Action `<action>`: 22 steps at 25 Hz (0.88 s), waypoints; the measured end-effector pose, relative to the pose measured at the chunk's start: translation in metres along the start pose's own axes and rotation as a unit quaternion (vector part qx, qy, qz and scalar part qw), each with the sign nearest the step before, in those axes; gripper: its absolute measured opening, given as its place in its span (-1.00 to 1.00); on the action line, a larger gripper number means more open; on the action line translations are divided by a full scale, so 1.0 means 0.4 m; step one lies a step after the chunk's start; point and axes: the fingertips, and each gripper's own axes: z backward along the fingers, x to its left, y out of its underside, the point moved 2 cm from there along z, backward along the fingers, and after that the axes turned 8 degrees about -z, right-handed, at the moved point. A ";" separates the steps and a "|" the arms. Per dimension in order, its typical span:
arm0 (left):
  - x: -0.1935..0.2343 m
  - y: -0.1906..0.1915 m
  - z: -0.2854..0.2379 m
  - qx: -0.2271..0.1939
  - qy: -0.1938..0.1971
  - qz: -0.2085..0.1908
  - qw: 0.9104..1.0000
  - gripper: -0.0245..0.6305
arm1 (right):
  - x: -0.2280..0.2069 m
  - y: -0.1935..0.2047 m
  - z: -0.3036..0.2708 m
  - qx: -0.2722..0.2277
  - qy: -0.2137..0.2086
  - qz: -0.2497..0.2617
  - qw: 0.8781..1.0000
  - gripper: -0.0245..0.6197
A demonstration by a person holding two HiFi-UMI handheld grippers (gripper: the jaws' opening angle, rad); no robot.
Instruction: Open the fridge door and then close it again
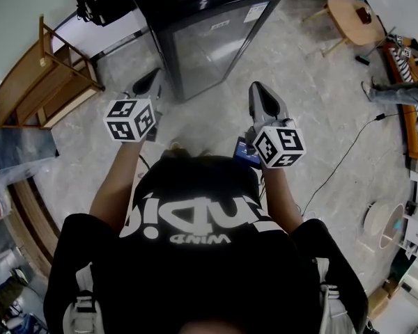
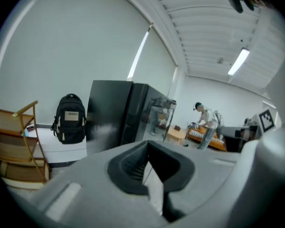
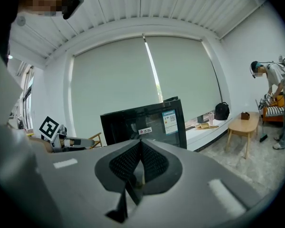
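A black fridge (image 1: 216, 40) with a glass door stands on the floor ahead of me, and its door looks closed. It also shows in the left gripper view (image 2: 118, 122) and the right gripper view (image 3: 142, 122). My left gripper (image 1: 153, 75) hangs in the air short of the fridge's left front corner, touching nothing. Its jaws (image 2: 149, 158) are shut with nothing between them. My right gripper (image 1: 259, 88) is held a little short of the fridge's right side, apart from the door. Its jaws (image 3: 141, 156) are shut and empty too.
A wooden rack (image 1: 45, 82) stands to the left, and a black backpack (image 2: 70, 118) sits on a white ledge beside the fridge. At the far right are a round wooden table (image 1: 352, 19) and a person (image 3: 275, 94) bending over. A cable (image 1: 341, 162) lies across the floor.
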 end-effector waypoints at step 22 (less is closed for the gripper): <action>-0.108 -0.070 0.155 -0.101 0.006 -0.069 0.992 -0.92 | 0.053 -0.008 0.053 -0.028 -0.029 0.023 0.999 -0.93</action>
